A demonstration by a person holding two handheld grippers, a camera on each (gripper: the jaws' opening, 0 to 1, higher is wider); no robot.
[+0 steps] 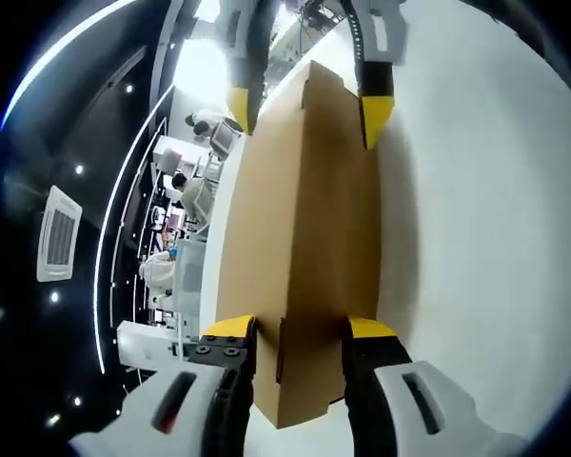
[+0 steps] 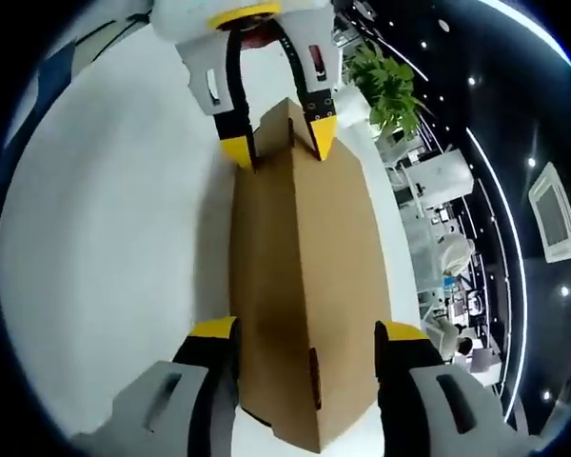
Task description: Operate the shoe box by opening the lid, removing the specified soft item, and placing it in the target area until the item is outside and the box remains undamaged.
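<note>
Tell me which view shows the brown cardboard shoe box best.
The right gripper view: the brown cardboard shoe box shows nearly whole and evenly lit on the white table. The left gripper view shows its length too, partly shadowed.

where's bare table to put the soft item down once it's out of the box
Bare white tabletop runs along the long side of the closed brown cardboard shoe box; the left gripper view shows the same open stretch. It is crowded at both box ends, where the left gripper and the right gripper straddle it. Along the other long side, little table remains before its edge.
</note>
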